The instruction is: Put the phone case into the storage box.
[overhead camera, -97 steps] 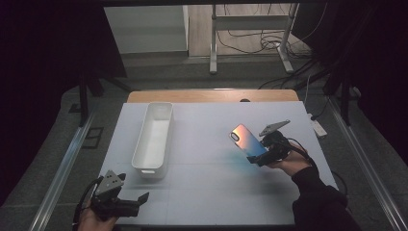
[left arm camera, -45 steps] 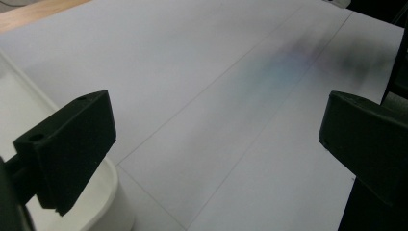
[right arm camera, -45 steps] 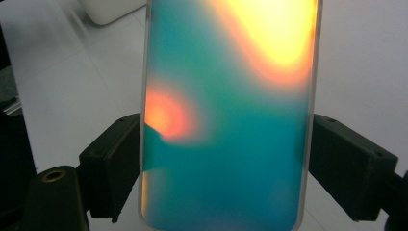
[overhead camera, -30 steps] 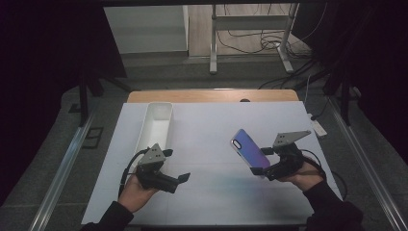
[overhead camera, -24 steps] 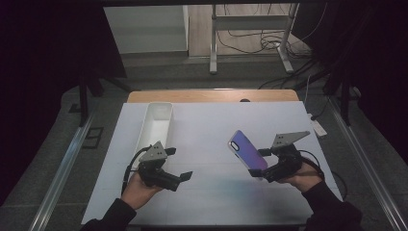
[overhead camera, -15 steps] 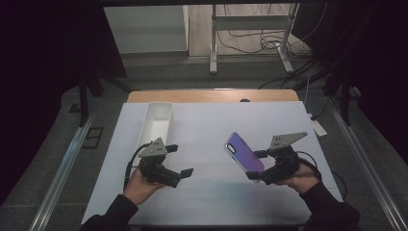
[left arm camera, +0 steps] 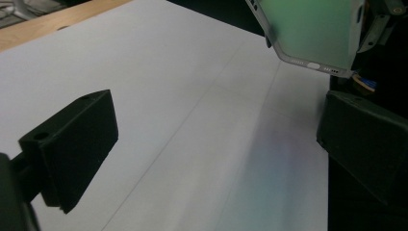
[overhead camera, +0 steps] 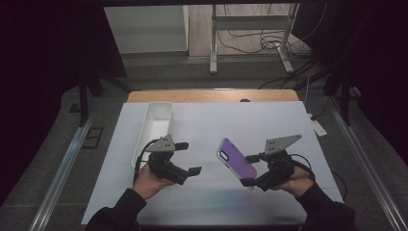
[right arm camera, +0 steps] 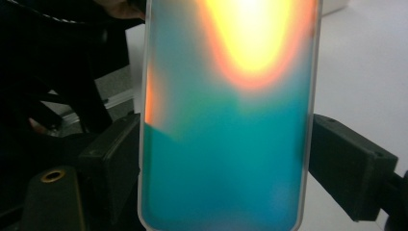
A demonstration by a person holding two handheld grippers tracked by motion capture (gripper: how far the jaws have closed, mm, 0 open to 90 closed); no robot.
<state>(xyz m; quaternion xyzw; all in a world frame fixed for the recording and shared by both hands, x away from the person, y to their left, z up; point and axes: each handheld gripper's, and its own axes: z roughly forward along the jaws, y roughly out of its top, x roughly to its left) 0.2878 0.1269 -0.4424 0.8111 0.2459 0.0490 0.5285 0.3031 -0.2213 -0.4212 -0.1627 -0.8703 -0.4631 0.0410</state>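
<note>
An iridescent phone case (overhead camera: 235, 157) stands tilted above the white table, its back showing purple with a camera cut-out at the top left. My right gripper (overhead camera: 248, 170) is shut on its lower edge, one jaw on each side. In the right gripper view the case (right arm camera: 226, 120) glows teal and orange between the two black pads (right arm camera: 353, 166). My left gripper (overhead camera: 188, 158) hovers open and holds nothing, a short way left of the case, jaws pointing toward it. In the left gripper view the case's bottom edge (left arm camera: 312, 33) hangs at the upper right, beyond the open gripper (left arm camera: 216, 144).
A long white tray (overhead camera: 156, 125) lies on the table's left half, just behind my left hand. The white table top (overhead camera: 250, 120) ends in a wooden strip at the back. Metal rails run along both sides, and cables lie on the floor behind.
My left gripper has come from the front left corner to the table's middle, toward the case. The right gripper has drawn the case slightly left and nearer the front.
</note>
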